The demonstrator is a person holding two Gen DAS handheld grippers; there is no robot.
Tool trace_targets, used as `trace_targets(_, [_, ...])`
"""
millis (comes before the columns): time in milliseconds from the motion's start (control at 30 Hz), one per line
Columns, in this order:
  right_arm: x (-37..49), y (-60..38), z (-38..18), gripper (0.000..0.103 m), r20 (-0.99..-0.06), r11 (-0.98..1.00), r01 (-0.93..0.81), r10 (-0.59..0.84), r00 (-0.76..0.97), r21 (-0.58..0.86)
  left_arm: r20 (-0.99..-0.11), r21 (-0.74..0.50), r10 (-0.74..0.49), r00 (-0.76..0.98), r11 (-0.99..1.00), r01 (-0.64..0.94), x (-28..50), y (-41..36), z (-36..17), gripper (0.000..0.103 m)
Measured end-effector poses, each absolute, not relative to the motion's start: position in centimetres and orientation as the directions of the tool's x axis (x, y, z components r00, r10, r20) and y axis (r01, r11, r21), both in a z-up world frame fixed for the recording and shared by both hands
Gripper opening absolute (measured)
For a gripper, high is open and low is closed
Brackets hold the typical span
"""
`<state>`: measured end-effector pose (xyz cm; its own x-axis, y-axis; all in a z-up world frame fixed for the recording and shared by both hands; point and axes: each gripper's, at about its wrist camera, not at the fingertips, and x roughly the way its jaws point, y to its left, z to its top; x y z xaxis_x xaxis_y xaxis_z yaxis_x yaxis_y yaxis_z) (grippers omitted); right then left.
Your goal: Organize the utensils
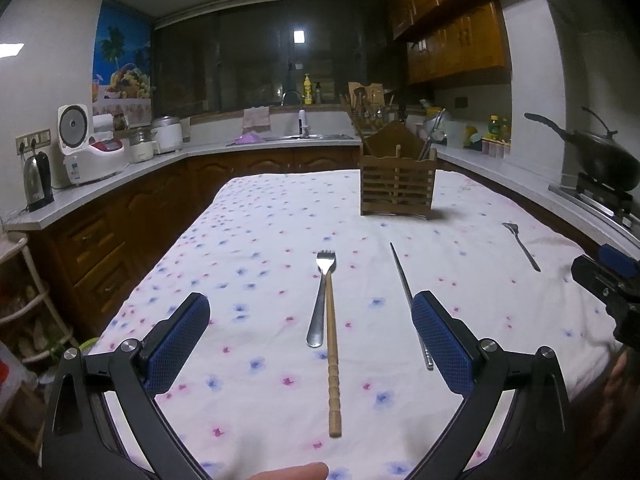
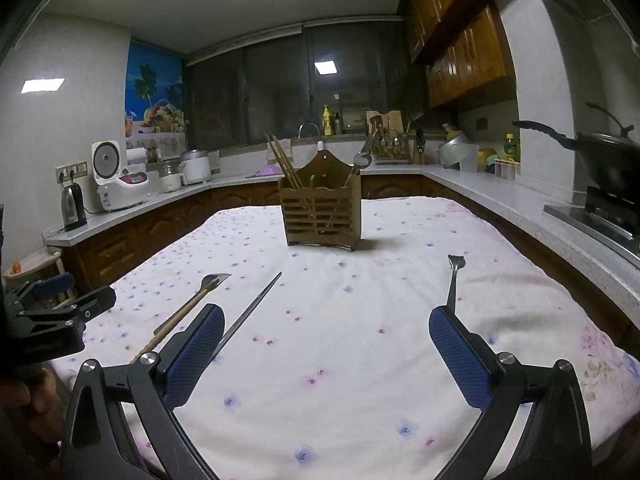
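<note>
A wooden utensil holder (image 1: 397, 192) (image 2: 322, 216) stands at the far side of the flowered tablecloth, with chopsticks and a spoon in it. A steel fork (image 1: 322, 296) and a wooden chopstick (image 1: 332, 360) lie side by side between my left gripper's (image 1: 310, 320) open fingers. A metal chopstick (image 1: 408, 300) (image 2: 250, 312) lies to their right. A second fork (image 1: 522, 246) (image 2: 454, 280) lies at the right, by my right gripper's (image 2: 326, 330) right finger. Both grippers are open and empty, above the table's near edge.
The tablecloth (image 2: 360, 360) covers the table. Kitchen counters surround it, with a rice cooker (image 1: 86, 148), a kettle (image 1: 38, 180), a sink (image 1: 308, 136) and a wok (image 1: 600, 156) on the stove at the right.
</note>
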<state>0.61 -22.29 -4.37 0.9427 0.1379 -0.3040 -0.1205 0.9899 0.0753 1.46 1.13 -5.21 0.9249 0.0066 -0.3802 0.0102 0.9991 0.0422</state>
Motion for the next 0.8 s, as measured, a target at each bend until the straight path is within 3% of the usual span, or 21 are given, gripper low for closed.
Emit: trace_targets(800, [0.64, -21.76, -3.92, 0.103, -0.306, 0.988, -0.137, 0.152, 0.940, 0.070, -0.367, 0.039, 0.026, 0.930, 0.999, -0.013, 1.45, 1.58, -4.70, 0.103])
